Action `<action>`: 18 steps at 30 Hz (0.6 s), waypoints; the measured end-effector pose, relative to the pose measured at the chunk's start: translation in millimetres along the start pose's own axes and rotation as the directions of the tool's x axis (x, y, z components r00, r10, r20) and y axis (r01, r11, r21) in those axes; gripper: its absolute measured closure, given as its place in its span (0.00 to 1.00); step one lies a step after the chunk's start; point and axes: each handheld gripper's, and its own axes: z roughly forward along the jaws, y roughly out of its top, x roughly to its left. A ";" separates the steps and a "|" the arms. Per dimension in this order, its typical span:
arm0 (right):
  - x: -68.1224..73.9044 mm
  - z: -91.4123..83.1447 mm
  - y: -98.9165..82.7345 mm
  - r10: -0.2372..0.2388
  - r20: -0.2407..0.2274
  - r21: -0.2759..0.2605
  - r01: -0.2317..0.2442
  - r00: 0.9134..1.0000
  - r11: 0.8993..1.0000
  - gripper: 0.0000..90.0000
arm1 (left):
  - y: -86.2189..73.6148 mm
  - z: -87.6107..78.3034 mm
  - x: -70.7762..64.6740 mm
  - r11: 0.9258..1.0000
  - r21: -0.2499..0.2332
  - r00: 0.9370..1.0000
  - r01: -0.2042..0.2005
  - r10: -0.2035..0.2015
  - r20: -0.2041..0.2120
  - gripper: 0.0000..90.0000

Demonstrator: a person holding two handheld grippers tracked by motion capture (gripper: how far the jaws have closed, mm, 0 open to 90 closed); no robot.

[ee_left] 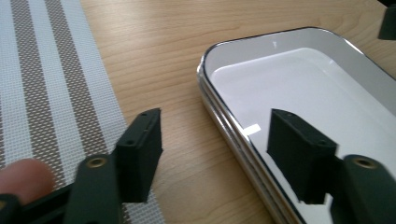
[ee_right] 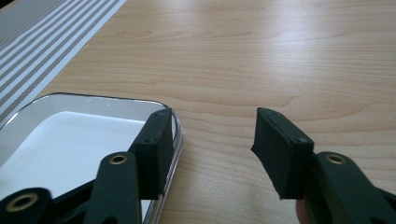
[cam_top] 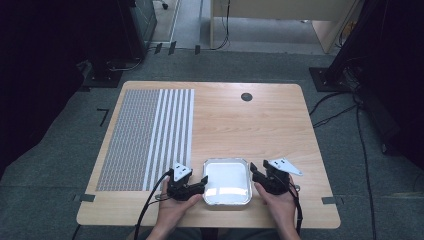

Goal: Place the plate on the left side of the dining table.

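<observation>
Left tool [ee_left: 212,154] straddles the tray's [cam_top: 227,200] left rim, one jaw over the white inside, the other outside above the desk [cam_top: 260,125]; jaws apart, not pinching yet. Right tool [ee_right: 212,149] likewise over the right rim, released, inner jaw over the tray, outer jaw clear. Tray sits flat at the near edge of the desk, centre, between both hands. Striped mat [cam_top: 150,135] lies left of it, well apart.

Bright overhead light; glare on tray [cam_top: 227,181]; dark surroundings.
</observation>
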 end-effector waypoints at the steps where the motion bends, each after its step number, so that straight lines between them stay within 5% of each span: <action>1: 0.0 0.0 0.0 0.000 0.000 0.000 0.000 1.000 1.000 0.54 | 0.0 0.0 0.0 1.000 0.000 1.000 0.000 0.000 0.000 0.46; 7: -0.9 2.4 -2.3 0.026 -0.010 0.009 -0.026 1.000 1.000 0.70 | -2.2 2.0 -9.6 1.000 0.023 1.000 -0.016 0.016 0.021 0.64; 10: -3.2 2.5 -4.6 0.103 -0.034 0.010 -0.102 0.994 0.995 0.81 | -3.5 1.3 -13.3 0.999 0.034 0.999 -0.034 0.033 0.032 0.73; 15: -5.3 3.6 -5.1 0.134 -0.046 0.021 -0.133 0.990 0.991 0.87 | -3.6 1.8 -12.9 0.999 0.043 0.999 -0.027 0.026 0.029 0.76; 16: -6.6 3.4 -4.3 0.173 -0.101 0.034 -0.170 0.980 0.985 0.92 | -3.2 1.3 -13.0 0.999 0.039 0.999 -0.026 0.025 0.028 0.77; 18: -6.5 4.0 -4.3 0.193 -0.134 0.041 -0.189 0.972 0.981 0.93 | -3.2 1.3 -13.1 0.999 0.040 0.999 -0.026 0.025 0.025 0.78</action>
